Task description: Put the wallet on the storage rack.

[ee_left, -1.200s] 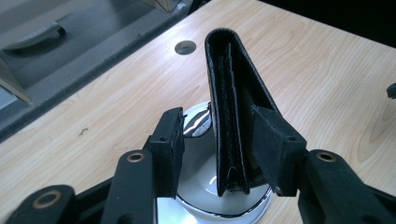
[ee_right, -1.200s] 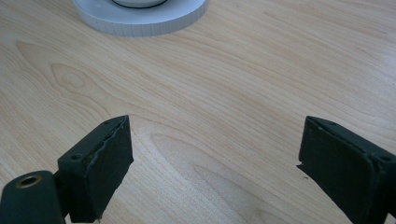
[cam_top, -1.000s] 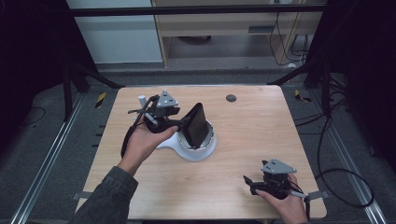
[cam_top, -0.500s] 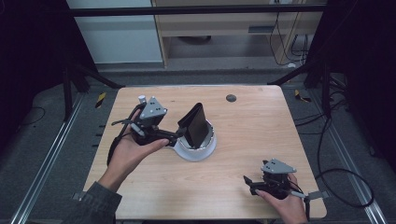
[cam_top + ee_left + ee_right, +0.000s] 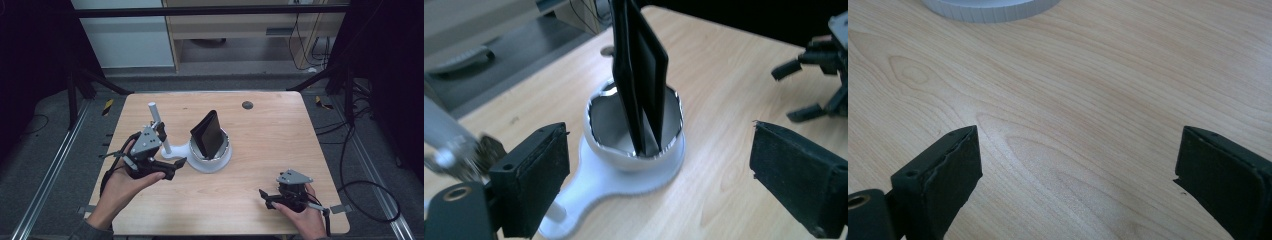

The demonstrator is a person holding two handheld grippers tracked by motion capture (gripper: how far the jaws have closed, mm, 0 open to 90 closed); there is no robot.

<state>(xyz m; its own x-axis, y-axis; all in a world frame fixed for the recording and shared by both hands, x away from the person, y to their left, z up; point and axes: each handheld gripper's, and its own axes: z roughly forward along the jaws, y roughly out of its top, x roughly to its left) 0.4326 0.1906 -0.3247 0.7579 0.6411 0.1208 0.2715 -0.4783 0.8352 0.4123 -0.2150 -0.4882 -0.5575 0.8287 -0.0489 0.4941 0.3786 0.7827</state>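
Left gripper view first: the left claw (image 5: 659, 175) stands released, jaws spread wide with nothing between them, and they have just been opening. Straight ahead of it, a black folded wallet (image 5: 639, 65) stands on end, leaning slightly, inside a white cup-shaped holder (image 5: 634, 127) with a flat base that runs out toward the claw. High view now: the left claw (image 5: 172, 170) sits just beside that base, close to the thin white post (image 5: 159, 127) rising from the base's left end, apart from the wallet (image 5: 207, 134), which pokes well above the holder's rim (image 5: 225, 155). The holder sits near the middle of the wooden worktop (image 5: 270, 130).

Over on the near right corner, the right claw (image 5: 267, 197) rests low by the worktop, well apart from the holder. Right gripper view: the right claw (image 5: 1075, 185) is released too, jaws wide over bare wood, having just been opening a touch, with the holder's ribbed edge (image 5: 993, 10) at the top.

A small dark disc (image 5: 247, 105) lies toward the far edge.
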